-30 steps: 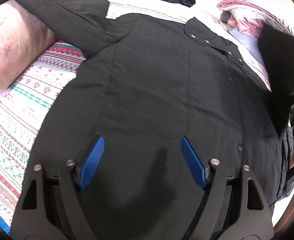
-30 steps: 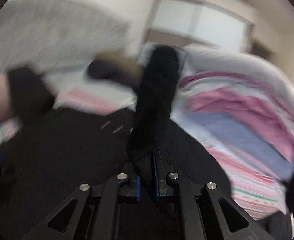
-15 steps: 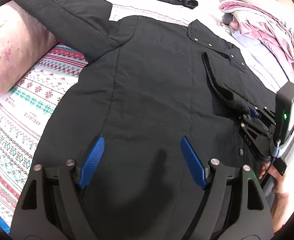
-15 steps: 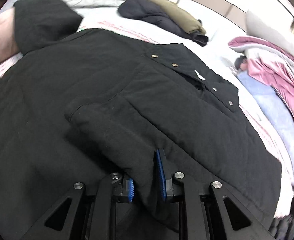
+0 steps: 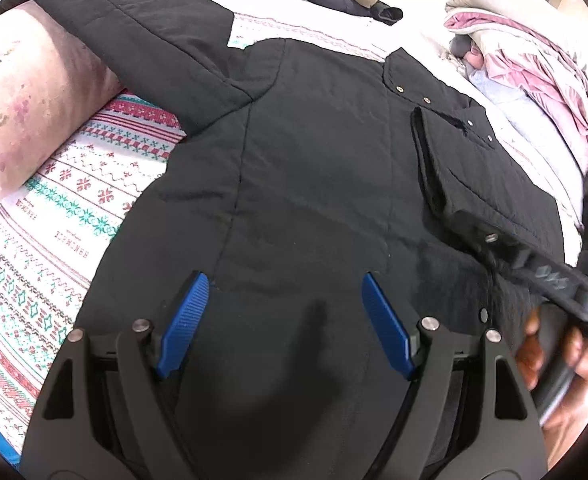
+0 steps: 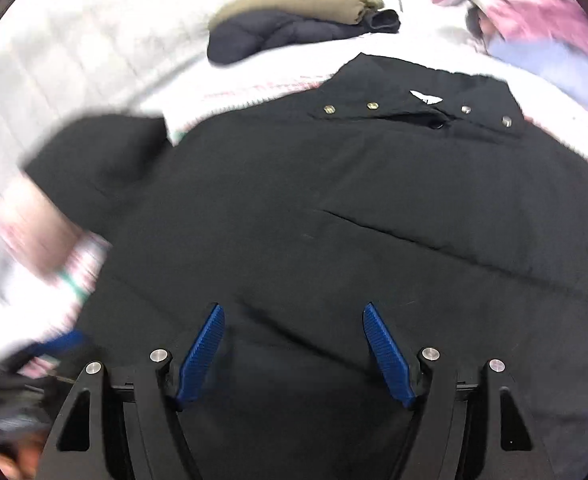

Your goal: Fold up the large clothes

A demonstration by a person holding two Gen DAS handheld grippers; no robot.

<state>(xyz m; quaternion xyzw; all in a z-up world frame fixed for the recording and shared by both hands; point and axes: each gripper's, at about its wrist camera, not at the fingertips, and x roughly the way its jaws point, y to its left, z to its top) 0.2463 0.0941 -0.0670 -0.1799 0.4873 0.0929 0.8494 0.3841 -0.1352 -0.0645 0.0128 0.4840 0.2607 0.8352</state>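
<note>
The black coat (image 5: 314, 168) lies flat on the bed (image 5: 65, 208), collar away from both grippers, one sleeve folded across its chest. The left gripper (image 5: 283, 320) and right gripper (image 6: 294, 344) hover over its hem, jaws spread and holding nothing. The other sleeve (image 5: 133, 36) stretches toward the pink pillow (image 5: 25, 100), nearer the left gripper, with open bed beside it.

A bed (image 5: 93, 208) fills the room's view, its sheet white with red and green patterned bands. At the bed's left edge lies a pink floral pillow (image 5: 25, 100). Toward the far side of the bed sits a heap of navy and tan clothes (image 6: 294, 24). At the bed's far right corner, pink and pale-blue bedding (image 5: 534, 76) is bunched up. The light is bright and even.
</note>
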